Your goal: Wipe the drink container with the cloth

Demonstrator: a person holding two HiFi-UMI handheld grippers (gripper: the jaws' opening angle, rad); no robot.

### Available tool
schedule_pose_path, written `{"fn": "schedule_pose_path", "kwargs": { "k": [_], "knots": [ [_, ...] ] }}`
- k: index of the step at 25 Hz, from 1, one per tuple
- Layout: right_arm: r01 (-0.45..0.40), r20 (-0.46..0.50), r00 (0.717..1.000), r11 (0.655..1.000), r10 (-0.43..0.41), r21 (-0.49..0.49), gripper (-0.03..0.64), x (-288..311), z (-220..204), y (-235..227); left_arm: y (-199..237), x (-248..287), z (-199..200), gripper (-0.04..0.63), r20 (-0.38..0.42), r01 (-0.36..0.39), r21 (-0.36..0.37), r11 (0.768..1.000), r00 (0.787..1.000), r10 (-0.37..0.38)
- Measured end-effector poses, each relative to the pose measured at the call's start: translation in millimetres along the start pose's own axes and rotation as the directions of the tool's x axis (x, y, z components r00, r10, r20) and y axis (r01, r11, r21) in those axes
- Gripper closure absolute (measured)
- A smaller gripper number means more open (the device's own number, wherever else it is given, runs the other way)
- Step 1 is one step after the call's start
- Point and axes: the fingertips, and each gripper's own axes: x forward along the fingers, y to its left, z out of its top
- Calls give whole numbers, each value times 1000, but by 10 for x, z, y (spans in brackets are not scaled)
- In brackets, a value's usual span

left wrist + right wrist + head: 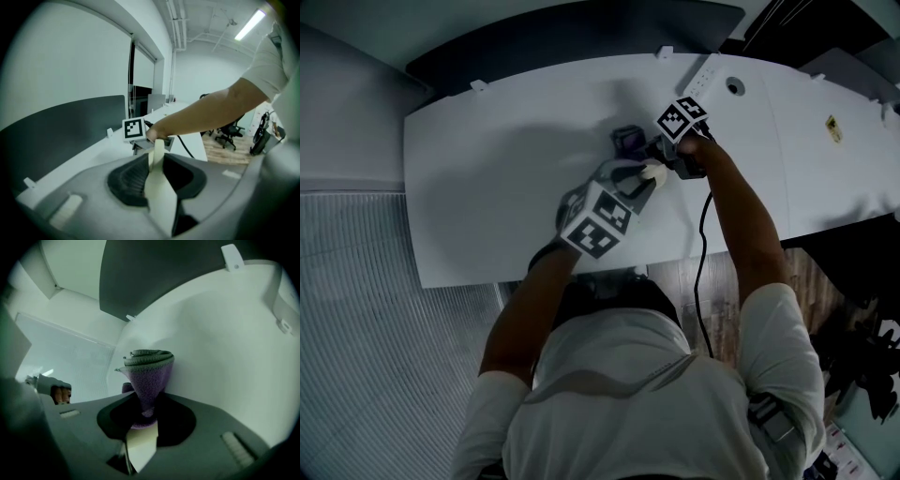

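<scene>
A person in a white short-sleeved shirt point(647, 394) leans over a smooth white surface point(487, 169), a hand-held tool in each hand. The left tool point(645, 184) is clenched on the drink container point(656, 170), a small, pale cream, smooth-sided piece. From above it shows a rounded end just past the tool's tip. In the left gripper view it stands as a narrow cream strip, pinched upright between the dark ribbed pads. What it holds cannot be seen. The right tool point(146, 405) grasps the cloth point(149, 371), a purple, nubbly-textured fabric with a grey-green stitched hem. The cloth is gathered at the jaws and flares out beyond them into a folded cone. In the head view the cloth sits low over the surface just beside the container, near the middle of the surface. Whether the two touch cannot be told. Both tools are moulded grey plastic, and each carries a cube with black-and-white square markers: the left cube point(598, 223) sits near the surface's front edge and the right cube point(682, 116) farther back. A thin black cable point(703, 272) trails from the right tool over the front edge. A dark matte panel point(581, 37) runs behind the surface, and a ribbed grey floor covering point(356, 328) lies at the left.
</scene>
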Motion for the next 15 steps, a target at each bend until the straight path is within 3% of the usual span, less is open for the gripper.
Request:
{"fn": "schedule_pose_path", "kwargs": {
  "k": [2, 5, 7, 9, 11, 15],
  "knots": [
    [28, 21, 999, 999, -27, -20, 520, 7, -10, -76, 7, 15, 11, 497, 4, 2, 8, 1000, 1000, -2],
    [4, 131, 991, 999, 0, -35, 519, -59, 19, -39, 0, -10, -6, 497, 2, 11, 17, 1000, 1000, -11],
    [5, 245, 969, 1000, 1, -24, 518, -210, 45, -30, 1, -16, -1, 497, 7, 18, 21, 1000, 1000, -18],
    [24, 375, 927, 1000, -20, -8, 518, -460, 56, -34, 0, -19, 19, 472, 23, 26, 17, 1000, 999, -27],
    [53, 524, 850, 999, -51, 10, 518, -786, 29, -4, -4, -60, 55, 399, 56, 32, 0, 999, 998, -32],
    [141, 777, 614, 988, -136, 61, 518, -1488, -221, 135, -8, -263, 246, 379, 162, 27, -29, 999, 987, -22]
  ]
}}
